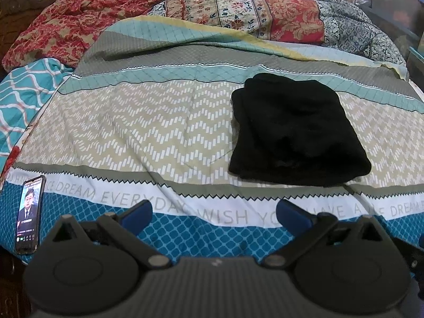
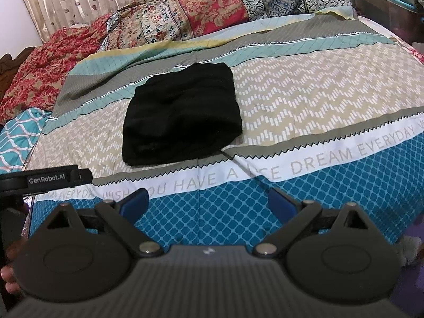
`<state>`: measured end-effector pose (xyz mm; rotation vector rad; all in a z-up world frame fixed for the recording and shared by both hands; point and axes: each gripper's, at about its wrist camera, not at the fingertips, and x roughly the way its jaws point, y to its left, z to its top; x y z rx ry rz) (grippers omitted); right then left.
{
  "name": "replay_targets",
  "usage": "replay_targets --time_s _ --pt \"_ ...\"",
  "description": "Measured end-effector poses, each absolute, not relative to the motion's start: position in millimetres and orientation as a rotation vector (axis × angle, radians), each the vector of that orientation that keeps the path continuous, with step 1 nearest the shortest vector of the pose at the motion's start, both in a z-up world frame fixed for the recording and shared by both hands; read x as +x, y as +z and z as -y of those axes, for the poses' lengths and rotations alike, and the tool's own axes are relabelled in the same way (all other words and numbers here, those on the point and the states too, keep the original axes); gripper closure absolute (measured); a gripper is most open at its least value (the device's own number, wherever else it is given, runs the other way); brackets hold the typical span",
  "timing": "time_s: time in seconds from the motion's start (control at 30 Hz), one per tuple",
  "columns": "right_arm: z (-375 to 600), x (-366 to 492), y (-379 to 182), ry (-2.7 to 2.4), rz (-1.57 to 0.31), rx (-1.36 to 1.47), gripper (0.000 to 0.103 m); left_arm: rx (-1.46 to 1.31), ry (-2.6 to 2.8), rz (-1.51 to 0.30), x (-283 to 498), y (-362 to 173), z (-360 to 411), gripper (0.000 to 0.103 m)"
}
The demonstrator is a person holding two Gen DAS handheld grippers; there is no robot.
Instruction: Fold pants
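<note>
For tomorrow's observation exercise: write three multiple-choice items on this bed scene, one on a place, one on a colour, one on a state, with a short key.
1. Where does the phone lie?
A. on the pants
B. at the bedspread's near left edge
C. by the curtain

2. What colour are the folded pants?
A. black
B. red
C. teal

3. How do the left gripper and right gripper stand?
A. both open, empty
B. both shut on pants
C. one holds the phone

Key: B, it lies beside the blue band; A, uniformly dark; A, fingers spread, nothing between.
</note>
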<state>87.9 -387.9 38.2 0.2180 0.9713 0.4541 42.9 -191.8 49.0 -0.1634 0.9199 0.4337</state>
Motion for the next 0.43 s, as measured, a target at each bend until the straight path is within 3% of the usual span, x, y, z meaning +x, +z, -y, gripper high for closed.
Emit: replay_targets --time_s 0.43 --pt "390.1 84.2 41.5 0.446 -0.947 0.205 0.005 -0.198 0.36 -0.866 38.1 55.9 193.7 0.0"
